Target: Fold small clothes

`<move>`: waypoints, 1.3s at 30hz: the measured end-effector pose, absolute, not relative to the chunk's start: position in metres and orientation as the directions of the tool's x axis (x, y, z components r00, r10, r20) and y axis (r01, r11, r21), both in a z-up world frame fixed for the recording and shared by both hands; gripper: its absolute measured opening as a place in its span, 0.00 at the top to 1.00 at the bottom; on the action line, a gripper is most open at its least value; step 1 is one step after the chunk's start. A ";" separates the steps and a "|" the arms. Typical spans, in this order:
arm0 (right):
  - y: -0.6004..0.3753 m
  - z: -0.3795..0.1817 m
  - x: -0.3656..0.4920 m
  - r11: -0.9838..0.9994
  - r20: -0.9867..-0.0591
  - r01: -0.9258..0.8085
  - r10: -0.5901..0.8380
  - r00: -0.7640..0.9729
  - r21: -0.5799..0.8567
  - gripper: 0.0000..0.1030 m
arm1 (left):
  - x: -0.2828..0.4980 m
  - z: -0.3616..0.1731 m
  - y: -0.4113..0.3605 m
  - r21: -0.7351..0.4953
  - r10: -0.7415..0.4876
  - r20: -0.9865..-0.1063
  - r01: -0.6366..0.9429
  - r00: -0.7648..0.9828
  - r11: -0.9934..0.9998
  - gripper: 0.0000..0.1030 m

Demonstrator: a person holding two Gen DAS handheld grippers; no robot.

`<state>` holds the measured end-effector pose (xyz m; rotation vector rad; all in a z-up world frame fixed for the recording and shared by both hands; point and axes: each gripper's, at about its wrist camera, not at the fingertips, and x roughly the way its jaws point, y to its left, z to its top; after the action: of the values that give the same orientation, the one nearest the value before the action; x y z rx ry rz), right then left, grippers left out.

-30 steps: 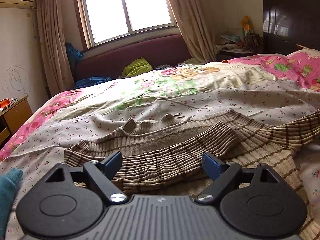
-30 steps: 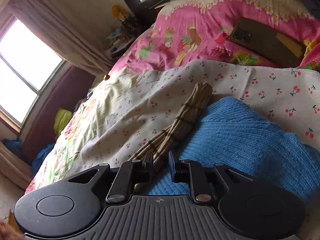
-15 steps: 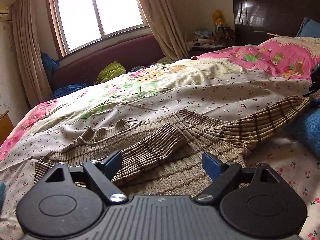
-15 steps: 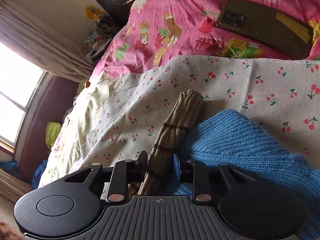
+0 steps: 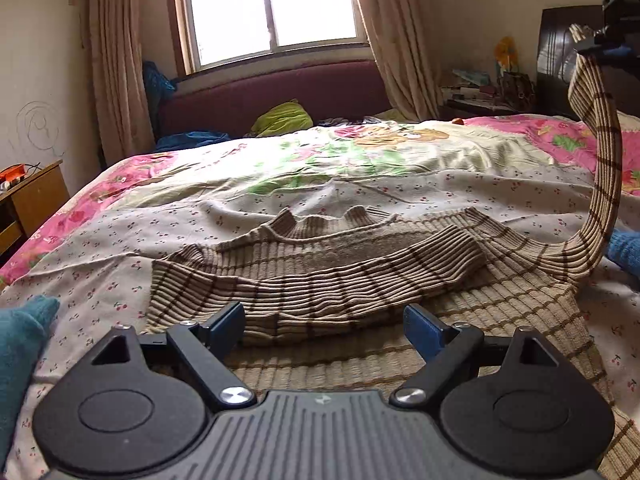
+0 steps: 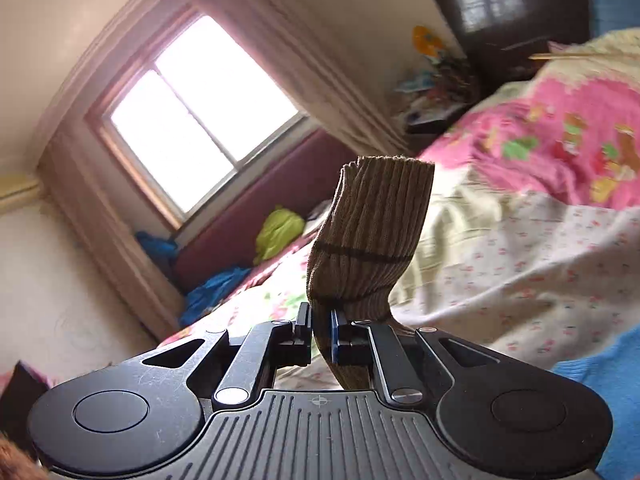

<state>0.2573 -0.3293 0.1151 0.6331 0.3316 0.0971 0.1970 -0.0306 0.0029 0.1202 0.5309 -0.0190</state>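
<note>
Ribbed beige knit with thin brown stripes makes up the small sweater [image 5: 340, 276], which lies spread on the bed [image 5: 280, 184] just ahead of the left gripper [image 5: 324, 324]. One sleeve is folded across the sweater's chest. The other sleeve [image 5: 600, 184] rises from the sweater's right shoulder in a tall arc to the right gripper [image 6: 322, 332], whose jaws have just been closing and now pinch the cuff end; the cuff stands up beyond the pads in the right wrist view. The left gripper's jaws are spread wide with nothing between them, hanging over the sweater's lower body.

Under the sweater the bed is covered by a pale sheet printed with small red cherries. Beyond the sweater lies a quilt with green, yellow and pink cartoon patterns, and to the sweater's right a pink printed cover. A blue knit garment [image 5: 624, 248] sits just right of the sweater, and a teal one [image 5: 20, 344] at its left.

Behind the bed, past the sweater, a maroon padded bench [image 5: 272, 92] runs under a bright window [image 5: 272, 8] framed by beige curtains; a lime-green bundle [image 5: 284, 118] and blue cloth rest on it. A dark wooden headboard [image 5: 560, 48] stands far right, with a cluttered nightstand beside it. A wooden cabinet [image 5: 32, 200] stands left of the bed, below a wall with pencil scribbles. No readable writing or brand shows anywhere.
</note>
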 end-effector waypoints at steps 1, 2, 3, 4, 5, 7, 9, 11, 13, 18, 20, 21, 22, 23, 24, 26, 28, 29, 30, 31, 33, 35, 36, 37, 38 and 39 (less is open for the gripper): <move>-0.300 0.118 0.265 0.825 -0.275 -0.048 0.242 0.931 0.563 0.91 | 0.194 0.004 -0.021 0.108 0.031 -0.503 0.027 0.864 0.994 0.06; -0.269 0.118 0.273 0.842 -0.280 -0.106 0.291 0.915 0.528 0.91 | 0.191 0.003 -0.006 0.109 0.062 -0.498 -0.009 0.865 0.994 0.06; -0.240 0.114 0.281 0.855 -0.293 -0.161 0.337 0.895 0.492 0.91 | 0.188 0.004 0.007 0.108 0.089 -0.494 -0.040 0.865 0.993 0.06; -0.209 0.107 0.290 0.862 -0.320 -0.221 0.391 0.863 0.457 0.91 | 0.184 0.004 0.020 0.105 0.115 -0.490 -0.073 0.864 0.992 0.06; -0.178 0.096 0.297 0.860 -0.359 -0.284 0.447 0.819 0.423 0.90 | 0.180 0.004 0.032 0.102 0.140 -0.487 -0.103 0.862 0.989 0.06; -0.123 0.065 0.309 0.844 -0.463 -0.402 0.532 0.709 0.354 0.90 | 0.173 0.002 0.055 0.103 0.188 -0.483 -0.158 0.855 0.982 0.06; -0.078 0.029 0.312 0.828 -0.607 -0.482 0.547 0.577 0.287 0.88 | 0.168 -0.003 0.073 0.104 0.227 -0.485 -0.202 0.844 0.974 0.05; -0.061 0.003 0.305 0.818 -0.657 -0.507 0.542 0.525 0.270 0.87 | 0.166 -0.009 0.088 0.096 0.244 -0.494 -0.227 0.835 0.969 0.05; -0.063 -0.003 0.294 0.818 -0.659 -0.511 0.541 0.523 0.266 0.87 | 0.166 -0.015 0.097 0.086 0.250 -0.505 -0.239 0.826 0.967 0.06; -0.092 0.014 0.287 0.821 -0.636 -0.516 0.538 0.553 0.244 0.85 | 0.171 -0.016 0.105 0.056 0.227 -0.507 -0.231 0.832 0.971 0.06; -0.102 0.020 0.292 0.835 -0.629 -0.513 0.512 0.586 0.202 0.84 | 0.174 -0.010 0.101 0.056 0.215 -0.492 -0.216 0.844 0.975 0.06; -0.105 0.021 0.295 0.841 -0.628 -0.511 0.496 0.600 0.176 0.84 | 0.177 -0.008 0.101 0.044 0.200 -0.493 -0.205 0.847 0.978 0.06; -0.106 0.021 0.300 0.848 -0.635 -0.511 0.475 0.610 0.142 0.80 | 0.181 -0.005 0.101 0.028 0.180 -0.498 -0.191 0.848 0.981 0.05; -0.106 0.019 0.307 0.844 -0.649 -0.524 0.462 0.604 0.113 0.78 | 0.186 -0.003 0.101 0.009 0.154 -0.506 -0.173 0.849 0.985 0.05; -0.103 0.016 0.313 0.829 -0.670 -0.552 0.462 0.581 0.093 0.75 | 0.192 -0.001 0.101 -0.001 0.137 -0.511 -0.160 0.848 0.987 0.05; -0.097 0.011 0.323 0.801 -0.693 -0.597 0.459 0.555 0.052 0.73 | 0.203 0.000 0.099 0.003 0.117 -0.514 -0.135 0.850 0.991 0.05; -0.088 0.007 0.330 0.762 -0.706 -0.647 0.477 0.523 0.035 0.73 | 0.211 -0.001 0.097 0.023 0.111 -0.509 -0.116 0.853 0.993 0.05; -0.084 0.005 0.333 0.743 -0.716 -0.668 0.486 0.502 0.035 0.73 | 0.216 -0.001 0.097 0.028 0.103 -0.509 -0.103 0.855 0.994 0.05; -0.079 0.002 0.336 0.720 -0.727 -0.694 0.495 0.476 0.036 0.73 | 0.220 -0.001 0.098 0.021 0.083 -0.512 -0.084 0.855 0.996 0.05; -0.075 -0.001 0.340 0.702 -0.737 -0.711 0.499 0.456 0.036 0.73 | 0.224 -0.001 0.101 0.007 0.060 -0.517 -0.066 0.854 0.998 0.05; -0.069 -0.010 0.345 0.681 -0.771 -0.732 0.475 0.424 0.018 0.71 | 0.230 -0.004 0.105 -0.017 0.024 -0.532 -0.038 0.846 0.999 0.05; -0.067 -0.018 0.345 0.673 -0.780 -0.740 0.460 0.425 -0.006 0.71 | 0.236 -0.006 0.109 -0.037 -0.004 -0.547 -0.019 0.837 0.999 0.05; -0.068 -0.019 0.345 0.674 -0.779 -0.739 0.462 0.424 -0.002 0.71 | 0.239 -0.006 0.111 -0.050 -0.017 -0.550 -0.012 0.835 0.999 0.05; -0.068 -0.019 0.345 0.678 -0.778 -0.735 0.464 0.425 0.003 0.71 | 0.241 -0.006 0.112 -0.060 -0.028 -0.553 -0.006 0.833 0.998 0.05; -0.069 -0.019 0.344 0.686 -0.777 -0.728 0.462 0.427 0.007 0.72 | 0.244 -0.007 0.114 -0.070 -0.043 -0.557 0.004 0.829 0.998 0.05; -0.070 -0.018 0.343 0.690 -0.779 -0.724 0.460 0.426 0.011 0.78 | 0.247 -0.007 0.114 -0.071 -0.052 -0.564 0.014 0.824 0.997 0.06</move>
<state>0.3426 -0.0697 -0.0178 -0.3511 0.8469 0.7586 0.2471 0.1138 -0.0074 -0.0645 0.6007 -0.0354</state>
